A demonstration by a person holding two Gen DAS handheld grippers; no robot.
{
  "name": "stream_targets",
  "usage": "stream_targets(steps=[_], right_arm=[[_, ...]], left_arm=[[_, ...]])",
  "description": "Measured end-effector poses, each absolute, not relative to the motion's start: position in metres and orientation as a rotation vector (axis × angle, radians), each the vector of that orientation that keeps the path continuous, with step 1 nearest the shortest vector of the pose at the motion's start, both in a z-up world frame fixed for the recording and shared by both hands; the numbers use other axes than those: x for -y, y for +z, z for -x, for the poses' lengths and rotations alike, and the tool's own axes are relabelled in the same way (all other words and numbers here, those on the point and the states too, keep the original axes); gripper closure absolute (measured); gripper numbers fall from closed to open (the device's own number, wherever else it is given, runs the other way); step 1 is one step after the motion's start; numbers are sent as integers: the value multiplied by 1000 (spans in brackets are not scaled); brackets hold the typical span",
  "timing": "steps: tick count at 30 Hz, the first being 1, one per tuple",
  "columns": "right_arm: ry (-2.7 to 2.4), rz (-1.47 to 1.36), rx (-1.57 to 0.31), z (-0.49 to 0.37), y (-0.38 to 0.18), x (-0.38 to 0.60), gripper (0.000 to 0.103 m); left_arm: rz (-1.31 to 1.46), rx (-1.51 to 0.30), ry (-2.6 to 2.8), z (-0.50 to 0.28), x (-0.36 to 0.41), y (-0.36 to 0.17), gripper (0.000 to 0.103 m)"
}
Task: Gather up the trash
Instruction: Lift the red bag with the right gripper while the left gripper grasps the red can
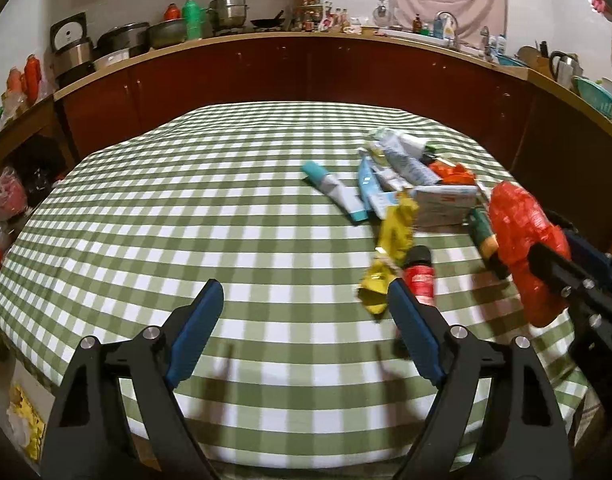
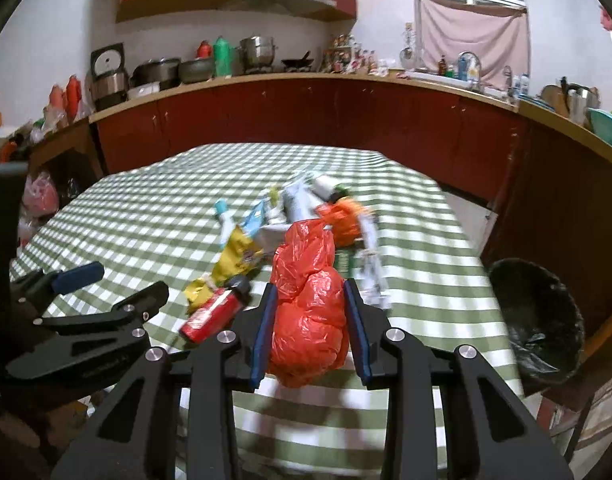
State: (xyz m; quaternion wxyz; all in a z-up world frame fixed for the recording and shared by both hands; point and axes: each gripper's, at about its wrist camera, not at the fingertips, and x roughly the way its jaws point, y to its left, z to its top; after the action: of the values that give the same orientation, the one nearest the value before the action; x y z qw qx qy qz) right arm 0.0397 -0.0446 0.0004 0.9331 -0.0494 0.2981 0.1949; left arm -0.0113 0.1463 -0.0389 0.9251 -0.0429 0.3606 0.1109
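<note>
A pile of trash lies on the green checked tablecloth: tubes, a teal-capped tube, a white box, an orange bag, a yellow wrapper and a small red bottle. My right gripper is shut on a crumpled red plastic bag, which bulges between the blue pads just above the cloth. The same bag shows at the right of the left wrist view. My left gripper is open over bare cloth, its right finger beside the yellow wrapper and red bottle.
A black-lined waste bin stands on the floor past the table's right edge. A dark red kitchen counter with pots and bottles runs behind the table. Plastic bags sit on the floor at the left.
</note>
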Motion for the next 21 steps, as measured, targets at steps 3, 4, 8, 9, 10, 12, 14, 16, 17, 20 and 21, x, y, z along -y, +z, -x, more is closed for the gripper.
stream_targets(steps=[3,4,8,9,10,12,14,16,17,20,21], right_arm=[[368,93,-600,-39,5,63,69],[357,92,-598,-38,5,69,69],[325,90,-600,-36,3,89,69],[321,88,-602,-36,3,93,69],[316,86,-603,-37,2,97,69],[312,79,-605,-37,1,101,69],[315,67,-608,-38,1,105,69],[318,67,-606,-38,0,107,69],[321,67,-606,-39,-1,108,69],[327,62,-610,-39,-5,110,69],[327,59,-612,-40,-5,111,69]], left_arm=[[103,-746,193,10,-136,-39,21],[102,-748,183,9,-133,-40,21],[60,-757,173,4,-116,-44,25],[55,-761,170,3,-114,-44,30],[48,-766,165,2,-111,-45,33],[36,-773,162,0,-105,-46,39],[24,-780,155,-1,-101,-49,44],[11,-794,146,-1,-97,-52,47],[8,-799,141,-2,-95,-53,51],[1,-814,126,-2,-90,-57,61],[-3,-817,126,-3,-89,-58,64]])
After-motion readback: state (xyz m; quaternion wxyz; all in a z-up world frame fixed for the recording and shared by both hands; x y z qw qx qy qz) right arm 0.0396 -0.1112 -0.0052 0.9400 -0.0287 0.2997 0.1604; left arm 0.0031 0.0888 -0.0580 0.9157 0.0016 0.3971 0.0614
